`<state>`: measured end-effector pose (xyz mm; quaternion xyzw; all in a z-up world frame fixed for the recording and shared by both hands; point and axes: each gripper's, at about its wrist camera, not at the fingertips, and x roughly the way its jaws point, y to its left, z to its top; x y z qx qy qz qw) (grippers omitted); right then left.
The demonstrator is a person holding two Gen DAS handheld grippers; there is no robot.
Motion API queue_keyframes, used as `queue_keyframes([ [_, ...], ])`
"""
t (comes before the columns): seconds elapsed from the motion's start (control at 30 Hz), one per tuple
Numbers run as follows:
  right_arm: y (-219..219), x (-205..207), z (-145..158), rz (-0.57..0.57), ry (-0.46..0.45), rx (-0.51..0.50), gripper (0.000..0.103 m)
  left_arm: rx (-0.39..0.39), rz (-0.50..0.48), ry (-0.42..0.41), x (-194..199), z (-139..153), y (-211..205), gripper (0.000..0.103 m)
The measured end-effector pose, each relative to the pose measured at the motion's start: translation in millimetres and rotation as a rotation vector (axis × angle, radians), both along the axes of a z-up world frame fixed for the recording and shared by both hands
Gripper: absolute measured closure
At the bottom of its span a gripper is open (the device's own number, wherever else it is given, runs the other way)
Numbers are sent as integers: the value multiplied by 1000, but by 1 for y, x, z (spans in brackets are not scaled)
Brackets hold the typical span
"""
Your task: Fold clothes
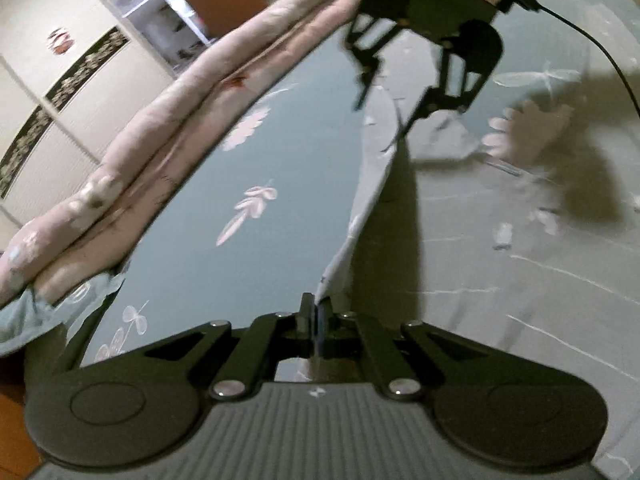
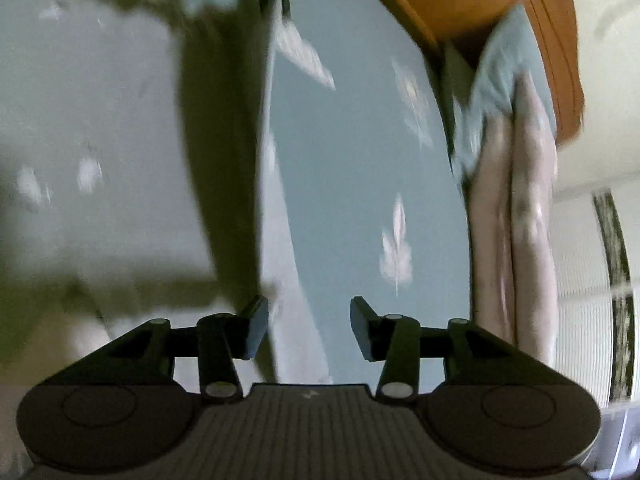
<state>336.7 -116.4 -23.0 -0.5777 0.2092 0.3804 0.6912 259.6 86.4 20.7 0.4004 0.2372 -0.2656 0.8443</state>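
Nearest the left wrist camera, left gripper pinches the garment edge, lifted off the bedsheet; right gripper stands parted, empty. Beyond: folded quilt, wardrobe.

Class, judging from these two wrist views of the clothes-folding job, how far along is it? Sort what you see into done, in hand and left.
Done: no finished fold shows; the pale grey garment lies mostly spread on the blue leaf-print sheet.
In hand: the left gripper is shut on the garment's edge, lifted into a ridge. The right gripper is open, holding nothing.
Left: carrying that edge across and making the folds.
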Motion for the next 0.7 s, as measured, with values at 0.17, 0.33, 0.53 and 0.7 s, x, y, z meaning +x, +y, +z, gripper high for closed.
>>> queue_keyframes([
  [0.17,-38,13,-12,-107,-6,-32,52,-39,44,-15,4,7,4,103],
  [0.33,-47,16,-20,-114,-5,-25,52,-67,77,-12,10,10,8,103],
  [0.53,-59,29,-28,-159,-50,-25,68,-62,84,-11,8,11,7,103],
  [0.7,-79,47,-34,-183,-84,-72,71,-63,83,-7,8,11,7,103],
])
